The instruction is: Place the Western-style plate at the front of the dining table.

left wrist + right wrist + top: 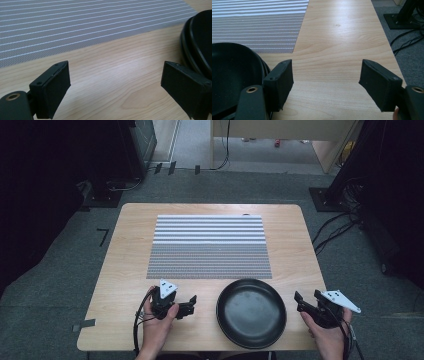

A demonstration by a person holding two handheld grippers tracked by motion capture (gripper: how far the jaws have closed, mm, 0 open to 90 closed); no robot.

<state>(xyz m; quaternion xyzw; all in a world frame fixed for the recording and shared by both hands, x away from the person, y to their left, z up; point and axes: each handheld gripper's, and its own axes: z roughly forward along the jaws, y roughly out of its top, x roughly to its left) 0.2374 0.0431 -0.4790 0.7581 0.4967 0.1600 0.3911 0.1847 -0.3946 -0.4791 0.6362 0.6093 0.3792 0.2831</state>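
A black round plate (251,312) lies near the front edge of the wooden table (130,250), and behind it a grey-and-white striped mat (209,246) is spread. My left gripper (192,304) rests to the left of the plate, open and empty, its tips pointing toward the plate. My right gripper (302,302) sits to the plate's right, also open with nothing in it. In the left gripper view the plate (200,42) edges in at the right behind the jaws, with the mat (75,22) beyond. In the right gripper view the plate (232,72) lies at the left.
Grey carpet surrounds the table. Black cables (335,227) and a stand base (327,200) lie on the floor at the right; dark equipment (120,165) stands at the back left. The table's right edge (394,60) runs close to my right gripper.
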